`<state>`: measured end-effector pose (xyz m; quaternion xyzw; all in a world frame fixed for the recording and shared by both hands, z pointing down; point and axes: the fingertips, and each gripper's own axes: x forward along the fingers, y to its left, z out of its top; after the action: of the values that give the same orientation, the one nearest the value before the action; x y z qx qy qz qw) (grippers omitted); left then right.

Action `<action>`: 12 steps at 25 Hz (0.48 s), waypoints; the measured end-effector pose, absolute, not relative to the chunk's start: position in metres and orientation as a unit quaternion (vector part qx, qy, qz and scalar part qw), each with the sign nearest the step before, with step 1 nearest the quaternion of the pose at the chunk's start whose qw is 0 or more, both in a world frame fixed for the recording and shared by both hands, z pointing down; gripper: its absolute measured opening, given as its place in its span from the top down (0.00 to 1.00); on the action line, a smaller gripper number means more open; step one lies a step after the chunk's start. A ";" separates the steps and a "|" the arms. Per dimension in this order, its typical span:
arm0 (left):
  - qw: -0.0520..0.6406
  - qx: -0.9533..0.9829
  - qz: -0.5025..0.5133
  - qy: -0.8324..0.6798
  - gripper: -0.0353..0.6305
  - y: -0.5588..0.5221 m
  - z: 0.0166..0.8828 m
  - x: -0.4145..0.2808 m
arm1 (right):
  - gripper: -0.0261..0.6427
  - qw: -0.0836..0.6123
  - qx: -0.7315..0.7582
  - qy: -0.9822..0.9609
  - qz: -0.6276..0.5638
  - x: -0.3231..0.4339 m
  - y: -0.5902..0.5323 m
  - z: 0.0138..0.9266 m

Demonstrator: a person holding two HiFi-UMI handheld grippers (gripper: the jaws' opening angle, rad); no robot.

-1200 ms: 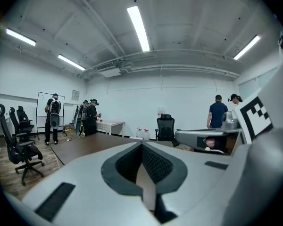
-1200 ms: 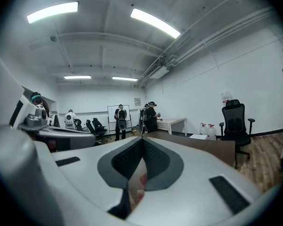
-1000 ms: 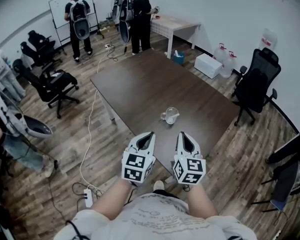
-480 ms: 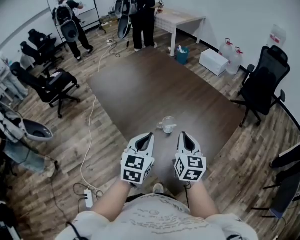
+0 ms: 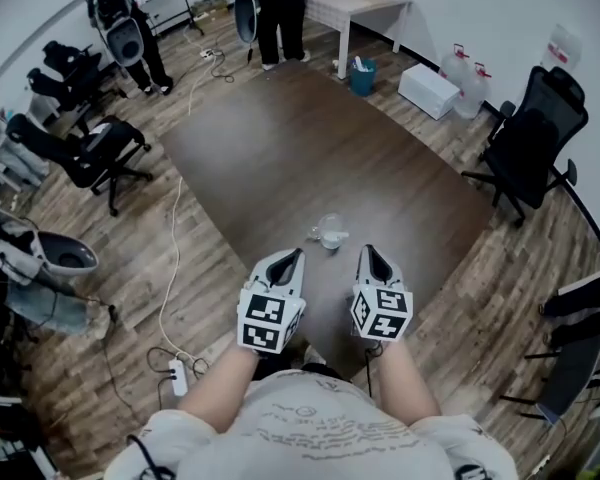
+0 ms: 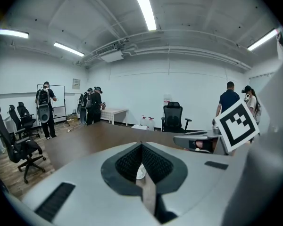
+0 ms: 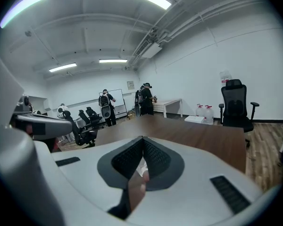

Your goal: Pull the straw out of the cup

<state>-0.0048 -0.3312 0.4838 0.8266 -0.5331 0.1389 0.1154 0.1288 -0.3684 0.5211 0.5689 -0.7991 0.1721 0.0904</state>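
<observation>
A clear cup [image 5: 331,230] with a white straw [image 5: 338,237] in it stands on the dark brown table [image 5: 310,158], near its front edge. My left gripper [image 5: 291,257] hovers just short of the cup, to its left, jaws shut with nothing between them. My right gripper [image 5: 367,255] is level with it, to the cup's right, also shut and empty. In the left gripper view a sliver of the cup [image 6: 140,172] shows past the closed jaws. In the right gripper view a pale bit of the cup [image 7: 142,172] peeks through likewise.
A black office chair [image 5: 528,148] stands right of the table, more black chairs [image 5: 90,153] to its left. People [image 5: 270,8] stand by a white desk [image 5: 355,8] at the back. A white cable and power strip [image 5: 175,373] lie on the wood floor.
The head view has shifted forward: table and cup slid down toward me, and both grippers now sit closer to the cup. Both stayed shut.
</observation>
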 end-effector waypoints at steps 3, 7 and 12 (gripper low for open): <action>0.122 0.832 0.144 -0.521 0.95 -0.346 0.493 -0.001 | 0.95 0.100 0.563 -0.800 0.184 0.125 -0.376 0.536; 0.113 0.846 0.152 -0.499 0.95 -0.367 0.500 -0.001 | 0.95 0.109 0.569 -0.789 0.205 0.115 -0.388 0.556; 0.121 0.859 0.145 -0.475 0.95 -0.395 0.506 0.002 | 0.93 0.130 0.569 -0.778 0.232 0.105 -0.410 0.584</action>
<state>0.0017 -0.3948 0.5062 0.8593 -0.4752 0.1452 0.1209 0.1054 -0.4105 0.5844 0.5693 -0.7779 0.2321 0.1296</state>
